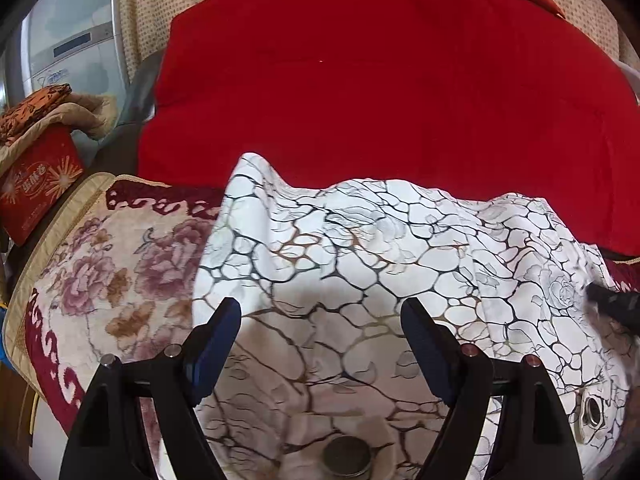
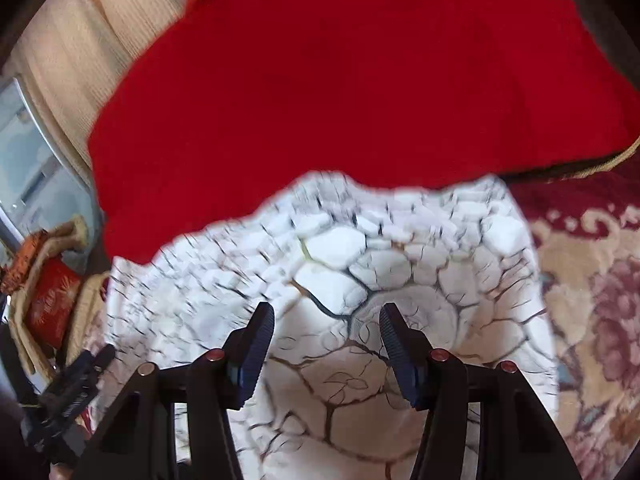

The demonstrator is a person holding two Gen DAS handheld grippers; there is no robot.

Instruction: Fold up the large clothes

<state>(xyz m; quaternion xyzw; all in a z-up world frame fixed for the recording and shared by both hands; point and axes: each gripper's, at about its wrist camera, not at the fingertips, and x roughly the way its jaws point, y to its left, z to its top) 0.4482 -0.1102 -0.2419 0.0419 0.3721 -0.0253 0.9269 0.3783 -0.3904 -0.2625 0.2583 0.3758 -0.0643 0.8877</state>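
A large white garment point(image 1: 360, 260) with a dark crackle and rose print lies spread on a floral cover, with a round metal button point(image 1: 347, 458) and a snap eyelet point(image 1: 592, 412) near its near edge. My left gripper point(image 1: 322, 312) hovers just above it, open and empty. My right gripper point(image 2: 327, 316) is open and empty over the same garment point(image 2: 340, 252), whose image is blurred. The right gripper's tip shows at the right edge of the left wrist view point(image 1: 616, 306); the left gripper shows at lower left of the right wrist view point(image 2: 76, 384).
A red blanket point(image 1: 380, 92) lies just beyond the garment. The floral cover point(image 1: 108, 272) extends left, and to the right in the right wrist view point(image 2: 592, 300). A red box point(image 1: 36, 188) and folded cloths sit far left, beside a blue-grey cabinet point(image 1: 68, 44).
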